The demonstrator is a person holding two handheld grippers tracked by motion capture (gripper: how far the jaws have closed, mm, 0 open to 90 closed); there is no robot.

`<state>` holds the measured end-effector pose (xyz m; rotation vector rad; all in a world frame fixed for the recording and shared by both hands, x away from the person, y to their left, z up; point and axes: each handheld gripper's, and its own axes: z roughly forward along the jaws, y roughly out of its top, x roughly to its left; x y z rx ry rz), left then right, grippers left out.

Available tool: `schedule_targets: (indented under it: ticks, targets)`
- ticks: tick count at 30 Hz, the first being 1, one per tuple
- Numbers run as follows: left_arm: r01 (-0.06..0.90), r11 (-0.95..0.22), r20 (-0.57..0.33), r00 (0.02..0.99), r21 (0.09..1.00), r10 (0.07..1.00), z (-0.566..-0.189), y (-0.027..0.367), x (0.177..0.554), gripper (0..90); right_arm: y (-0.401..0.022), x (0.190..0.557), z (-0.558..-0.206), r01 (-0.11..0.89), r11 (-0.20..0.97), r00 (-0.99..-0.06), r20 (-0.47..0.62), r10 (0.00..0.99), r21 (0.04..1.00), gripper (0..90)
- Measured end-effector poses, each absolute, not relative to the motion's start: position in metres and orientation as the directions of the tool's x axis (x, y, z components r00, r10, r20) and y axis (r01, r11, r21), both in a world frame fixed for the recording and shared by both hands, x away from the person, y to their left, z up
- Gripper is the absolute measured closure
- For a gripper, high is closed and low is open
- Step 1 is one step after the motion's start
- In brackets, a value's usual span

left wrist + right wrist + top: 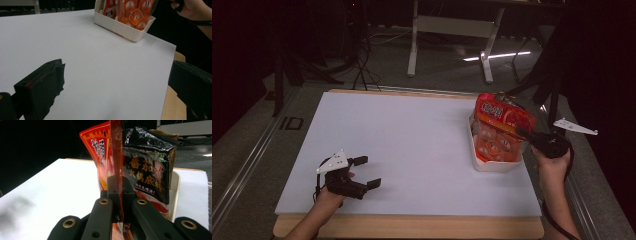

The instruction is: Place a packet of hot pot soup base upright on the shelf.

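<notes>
My right gripper [526,135] is clamped on the sealed edge of an orange-red packet [504,116], jaws pinched tight on the thin seam. In the right gripper view the seam [116,165] runs up straight between my two black jaws. The packet hangs over the white bin [493,164] at the far right of the table, lower part down among the other packs, top part tilted above the rim. Right behind it in the right gripper view stands a black packet [147,170] with printed characters, upright in the same bin [175,187]. More orange packs [133,12] show in the bin [120,26] from the left gripper view.

My left gripper [362,172] sits low over the white table sheet [412,140] at the near left, jaws spread wide, nothing between them. In the left gripper view bare sheet [100,70] lies between the two black jaws. It is well apart from the bin. My right hand [193,8] shows beside the bin in that view. Wooden table edge [412,226] runs along the near side.
</notes>
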<state>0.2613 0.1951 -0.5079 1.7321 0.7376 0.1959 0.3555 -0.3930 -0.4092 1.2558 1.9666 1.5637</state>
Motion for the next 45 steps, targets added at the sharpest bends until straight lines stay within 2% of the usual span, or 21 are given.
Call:
schedule_targets:
  ticks: [4, 8, 10, 13, 17, 20, 23, 26, 27, 32, 37, 40, 45]
  targets:
    - [0.372, -0.113, -0.247, 0.784, 0.921, 0.569, -0.508, 0.195, 0.261, 0.8, -0.39, 0.355, -0.407, 0.428, 0.015, -0.552, 0.248, 0.796, 0.904, 89.1]
    - [0.372, -0.109, -0.25, 0.784, 0.922, 0.568, -0.508, 0.195, 0.261, 0.8, -0.385, 0.352, -0.405, 0.426, 0.025, -0.541, 0.233, 0.808, 0.904, 84.5]
    - [0.381, -0.111, -0.256, 0.782, 0.918, 0.568, -0.51, 0.195, 0.262, 0.8, -0.381, 0.35, -0.401, 0.414, 0.052, -0.534, 0.197, 0.822, 0.909, 73.2]
    - [0.381, -0.107, -0.258, 0.782, 0.918, 0.568, -0.51, 0.195, 0.262, 0.9, -0.379, 0.345, -0.391, 0.378, 0.028, -0.539, 0.195, 0.82, 0.925, 55.5]
    - [0.379, -0.102, -0.256, 0.777, 0.92, 0.575, -0.51, 0.196, 0.262, 0.8, -0.37, 0.331, -0.37, 0.283, 0.059, -0.535, 0.106, 0.838, 0.957, 41.4]
    - [0.38, -0.101, -0.257, 0.775, 0.92, 0.577, -0.509, 0.196, 0.262, 0.8, -0.365, 0.324, -0.358, 0.243, 0.063, -0.539, 0.081, 0.838, 0.968, 38.1]
    - [0.377, -0.097, -0.256, 0.775, 0.921, 0.578, -0.509, 0.196, 0.262, 0.9, -0.356, 0.313, -0.342, 0.194, 0.072, -0.56, 0.051, 0.827, 0.978, 30.6]
    - [0.378, -0.098, -0.256, 0.773, 0.921, 0.58, -0.51, 0.197, 0.262, 0.8, -0.348, 0.305, -0.335, 0.163, 0.063, -0.58, 0.044, 0.814, 0.985, 28.2]
    - [0.379, -0.095, -0.259, 0.773, 0.92, 0.579, -0.51, 0.197, 0.262, 0.8, -0.334, 0.294, -0.33, 0.14, 0.077, -0.617, 0.026, 0.787, 0.987, 19.9]
    - [0.378, -0.101, -0.254, 0.774, 0.92, 0.581, -0.51, 0.197, 0.261, 0.9, -0.314, 0.286, -0.338, 0.154, 0.097, -0.659, 0.029, 0.751, 0.983, 13.9]
    - [0.381, -0.106, -0.255, 0.776, 0.918, 0.577, -0.511, 0.196, 0.261, 0.9, -0.301, 0.283, -0.352, 0.185, 0.094, -0.695, 0.063, 0.716, 0.978, 13.7]
    - [0.378, -0.101, -0.255, 0.776, 0.92, 0.577, -0.51, 0.196, 0.261, 0.9, -0.29, 0.282, -0.368, 0.194, 0.138, -0.717, 0.044, 0.696, 0.971, 13.4]
    - [0.378, -0.099, -0.255, 0.775, 0.921, 0.578, -0.51, 0.197, 0.261, 0.9, -0.279, 0.283, -0.395, 0.235, 0.138, -0.746, 0.087, 0.66, 0.962, 13.6]
